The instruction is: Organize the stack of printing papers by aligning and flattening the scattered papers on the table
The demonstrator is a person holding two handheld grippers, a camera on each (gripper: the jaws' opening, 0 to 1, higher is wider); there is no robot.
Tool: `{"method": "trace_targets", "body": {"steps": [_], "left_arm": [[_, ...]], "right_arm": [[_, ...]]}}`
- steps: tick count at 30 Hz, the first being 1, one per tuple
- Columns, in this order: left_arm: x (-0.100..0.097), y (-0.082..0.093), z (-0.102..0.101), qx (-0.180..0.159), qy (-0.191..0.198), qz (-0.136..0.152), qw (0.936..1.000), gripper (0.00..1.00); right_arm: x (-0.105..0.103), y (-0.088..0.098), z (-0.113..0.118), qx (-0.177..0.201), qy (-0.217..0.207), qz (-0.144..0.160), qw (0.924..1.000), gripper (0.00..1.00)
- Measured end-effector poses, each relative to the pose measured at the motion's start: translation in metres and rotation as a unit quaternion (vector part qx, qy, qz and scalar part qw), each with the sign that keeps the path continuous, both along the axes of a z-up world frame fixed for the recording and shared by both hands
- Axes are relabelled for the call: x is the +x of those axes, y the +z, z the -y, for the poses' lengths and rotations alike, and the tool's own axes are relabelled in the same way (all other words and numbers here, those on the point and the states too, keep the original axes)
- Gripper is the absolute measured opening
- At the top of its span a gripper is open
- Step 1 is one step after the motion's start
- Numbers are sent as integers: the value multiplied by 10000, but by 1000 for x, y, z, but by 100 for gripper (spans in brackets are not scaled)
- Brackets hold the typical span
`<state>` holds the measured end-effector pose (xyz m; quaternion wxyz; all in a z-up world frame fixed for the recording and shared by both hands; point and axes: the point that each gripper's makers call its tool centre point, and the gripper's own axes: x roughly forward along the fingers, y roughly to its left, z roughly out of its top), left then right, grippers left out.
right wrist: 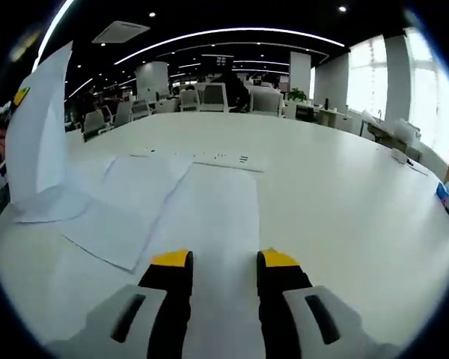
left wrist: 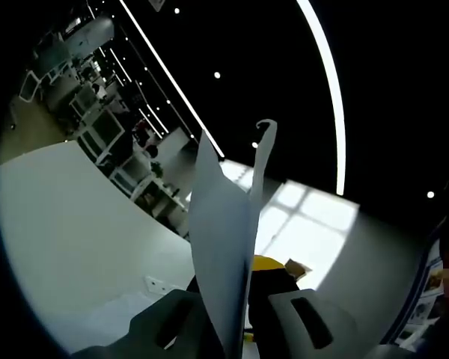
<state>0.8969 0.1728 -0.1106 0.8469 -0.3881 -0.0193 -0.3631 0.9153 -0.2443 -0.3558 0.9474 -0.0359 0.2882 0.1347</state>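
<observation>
In the left gripper view we see the left hand-held gripper (left wrist: 236, 314) pinching a sheet (left wrist: 223, 247) between its jaws, the paper standing up edge-on toward the dark ceiling with its strip lights (left wrist: 331, 82), its top corner curled over. In the right gripper view, that raised sheet (right wrist: 39, 127) shows at the far left, and beside it loose papers (right wrist: 146, 198) lie overlapping and askew on the white surface (right wrist: 337, 194). The right hand-held gripper (right wrist: 224, 262) hovers low over their near edge with its jaws spread and nothing between them, office chairs (right wrist: 209, 96) lining the far side.
</observation>
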Motion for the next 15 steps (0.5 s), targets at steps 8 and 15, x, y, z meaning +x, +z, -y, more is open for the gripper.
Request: {"method": "trace_targets", "body": {"steps": [8,15], "left_arm": [[0,0,-1,-1,0,-1,10000,6],[1,0,-2,-1,1,1,10000,6]], "right_arm": [[-1,1,4,-38,42,11,10000,11],[0,3,6,-192,78,53,9998,11]]}}
